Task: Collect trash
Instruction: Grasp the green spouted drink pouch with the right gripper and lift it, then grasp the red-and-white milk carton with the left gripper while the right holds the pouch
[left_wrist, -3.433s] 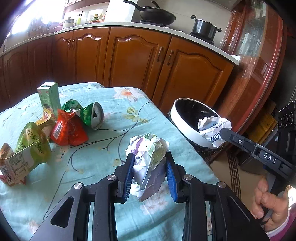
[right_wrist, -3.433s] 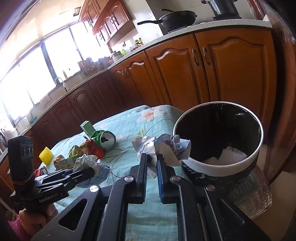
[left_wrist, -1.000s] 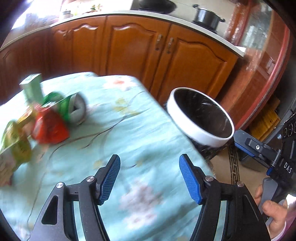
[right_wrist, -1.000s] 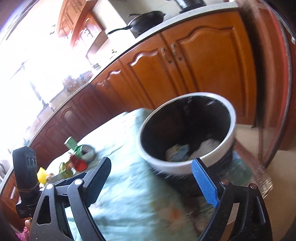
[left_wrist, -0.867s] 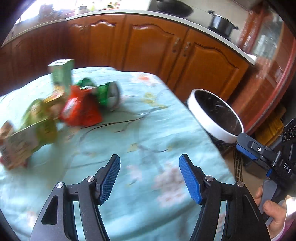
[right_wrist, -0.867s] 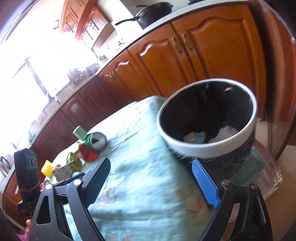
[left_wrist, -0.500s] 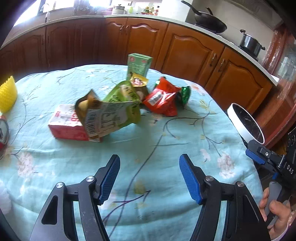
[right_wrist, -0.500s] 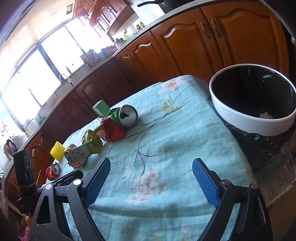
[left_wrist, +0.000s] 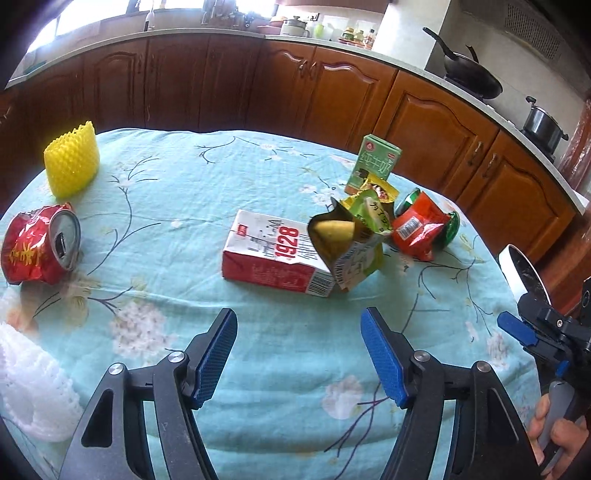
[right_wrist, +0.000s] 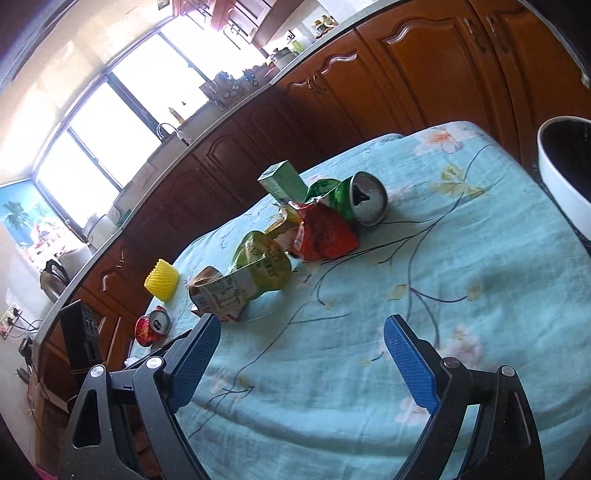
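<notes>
Trash lies on the teal floral tablecloth (left_wrist: 177, 192). Just ahead of my left gripper (left_wrist: 297, 321) is a red-and-white carton (left_wrist: 275, 254). An open green snack bag (left_wrist: 354, 243) leans on the carton, with a red bag (left_wrist: 415, 229) and an upright green carton (left_wrist: 373, 164) beyond. A crushed red can (left_wrist: 37, 249) lies far left. The left jaws are opening with nothing between them. My right gripper (right_wrist: 302, 326) stands open and empty over bare cloth, short of the green bag (right_wrist: 258, 271), the red bag (right_wrist: 321, 232) and a green can (right_wrist: 360, 199).
The white-rimmed black bin (right_wrist: 565, 173) stands off the table's right edge. A yellow foam net (left_wrist: 72, 158) sits at the far left, and a white foam net (left_wrist: 29, 391) at the near left. Wooden cabinets (left_wrist: 332, 96) run behind the table.
Both grippers dropped their crumpled paper in the bin and opened. They have since swung left, away from the bin, and face the trash pile. The left jaws stand slightly wider.
</notes>
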